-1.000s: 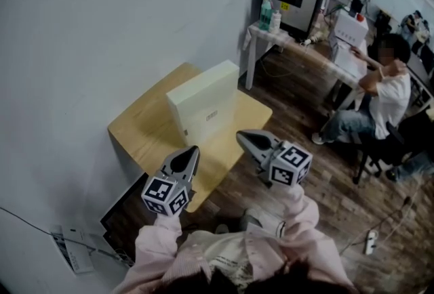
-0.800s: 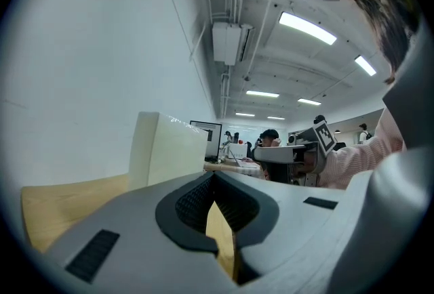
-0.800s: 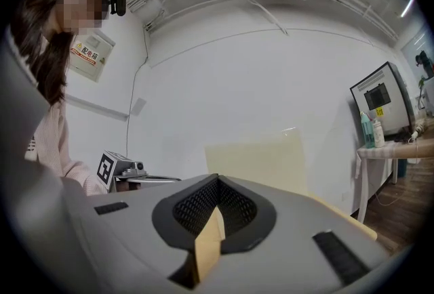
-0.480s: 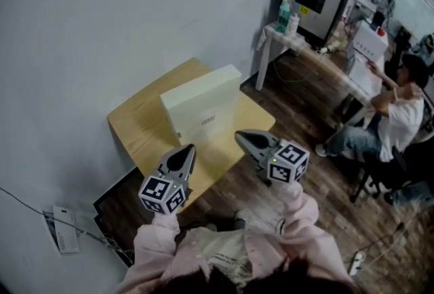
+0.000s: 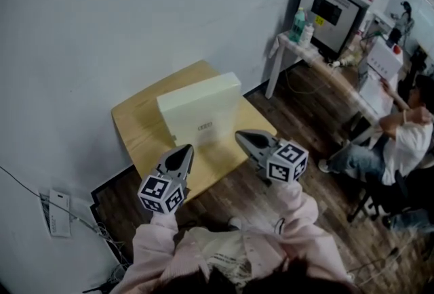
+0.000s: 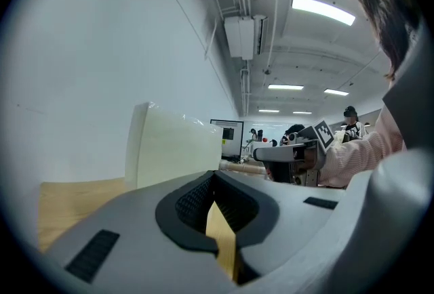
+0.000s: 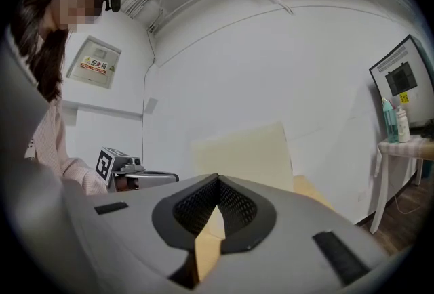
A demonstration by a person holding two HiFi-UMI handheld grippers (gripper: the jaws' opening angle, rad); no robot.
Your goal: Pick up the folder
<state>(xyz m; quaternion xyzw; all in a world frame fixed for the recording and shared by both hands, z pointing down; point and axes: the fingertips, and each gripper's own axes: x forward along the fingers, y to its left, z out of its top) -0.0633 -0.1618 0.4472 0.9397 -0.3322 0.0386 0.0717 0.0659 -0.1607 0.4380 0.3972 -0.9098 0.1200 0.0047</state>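
Noted folder (image 5: 200, 112) upright on bench (image 5: 139, 127), just ahead of left gripper (image 5: 184, 150) and right gripper (image 5: 243, 137), untouched. Found both fully closed, empty. Recorded gap to folder unchanged from earlier.

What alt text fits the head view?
Seen from above, a cream folder stands upright on a small wooden table against a white wall. The left gripper and right gripper, both shut and empty, are held just short of it. A seated person is at the right edge.
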